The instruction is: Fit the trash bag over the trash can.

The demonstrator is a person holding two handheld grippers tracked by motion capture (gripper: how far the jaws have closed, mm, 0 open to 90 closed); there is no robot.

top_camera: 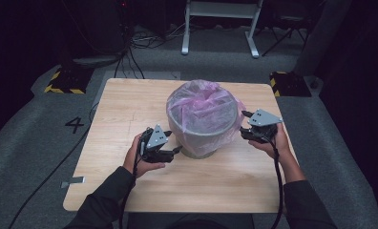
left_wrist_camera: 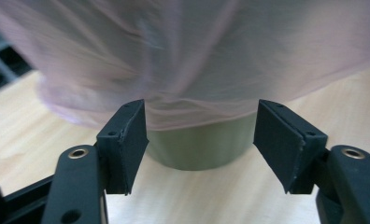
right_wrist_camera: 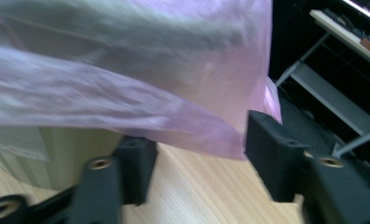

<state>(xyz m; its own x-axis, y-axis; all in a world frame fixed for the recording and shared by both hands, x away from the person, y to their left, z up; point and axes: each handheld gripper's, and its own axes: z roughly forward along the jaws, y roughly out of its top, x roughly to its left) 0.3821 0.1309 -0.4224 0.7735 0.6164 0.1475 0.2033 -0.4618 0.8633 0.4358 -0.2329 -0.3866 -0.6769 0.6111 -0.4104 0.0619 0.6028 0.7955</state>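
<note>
A grey-green bin lined with a thin pink plastic bag stands in the middle of the wooden table. My left gripper sits at the bin's lower left side, close to the wall. In the left gripper view its jaws stand open, with the bag's hem and the bin's base just beyond them. My right gripper is at the bin's right side. In the right gripper view its jaws are apart, with a loose flap of the bag hanging between them beside the bin.
Bare tabletop lies in front of the bin and to both sides. Beyond the table, a white desk frame stands on the grey floor. Yellow-and-black striped blocks sit by the far corners. Cables run along the floor at left.
</note>
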